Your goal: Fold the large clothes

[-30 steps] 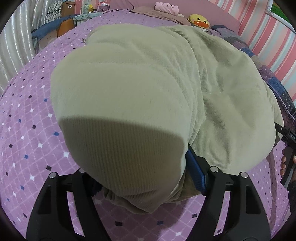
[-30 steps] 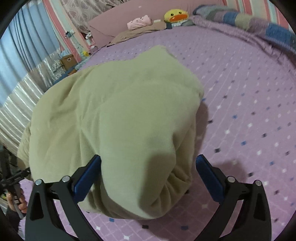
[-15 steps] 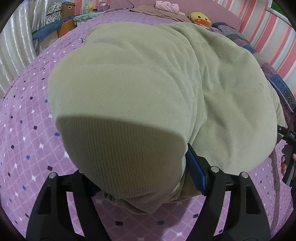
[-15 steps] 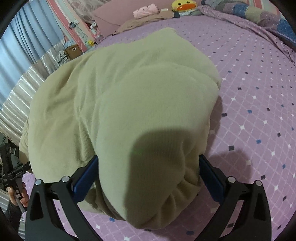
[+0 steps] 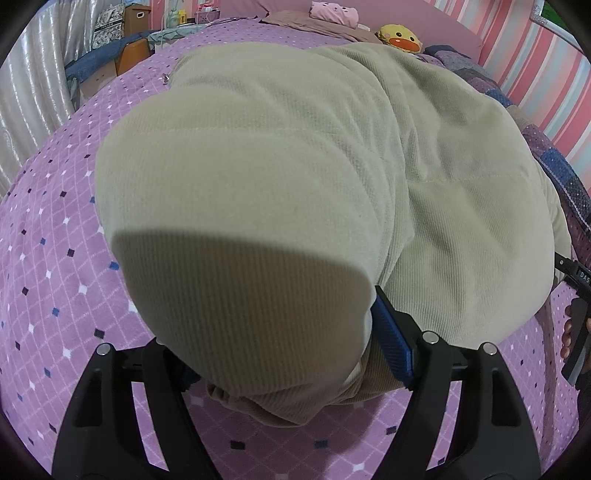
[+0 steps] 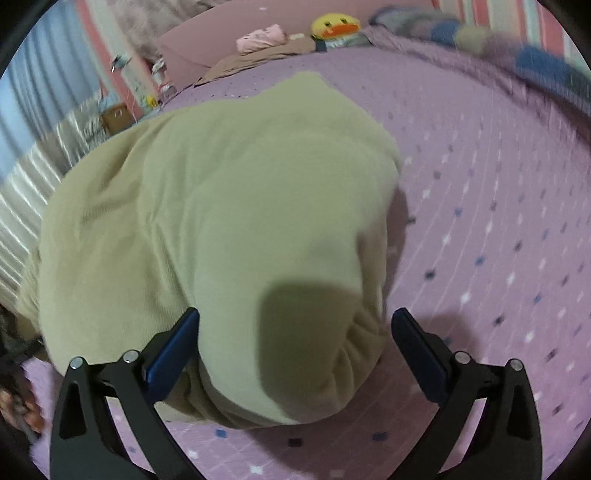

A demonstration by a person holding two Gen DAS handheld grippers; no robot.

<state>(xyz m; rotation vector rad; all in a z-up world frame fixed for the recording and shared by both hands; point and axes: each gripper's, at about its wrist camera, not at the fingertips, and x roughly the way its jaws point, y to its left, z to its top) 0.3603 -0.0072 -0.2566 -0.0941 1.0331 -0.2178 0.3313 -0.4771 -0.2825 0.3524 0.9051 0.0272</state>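
Observation:
A large beige ribbed garment [image 5: 295,166] lies folded in a thick mound on the purple bedspread [image 5: 55,258]. Its near folded edge bulges between the jaws of my left gripper [image 5: 284,332]. The cloth hides the left finger, and the right blue pad [image 5: 391,343] rests against the fold. The jaws stand wide. In the right wrist view the same garment [image 6: 221,221] has a gathered corner between the jaws of my right gripper [image 6: 295,321]. That gripper is open: its left pad [image 6: 173,350] touches the cloth, and the right one stands off it.
A yellow duck plush [image 5: 400,37] and a pink folded item [image 5: 334,13] sit at the head of the bed. A patchwork quilt [image 5: 561,166] runs along the right side. Boxes [image 5: 133,55] and a pale curtain stand beyond the left edge. A hand on the other gripper [image 5: 576,295] shows at the right.
The right gripper edged in over the gathered corner, then its view tipped up slightly; its right pad, against the cloth half a second ago, now stands clear. The left view barely changed.

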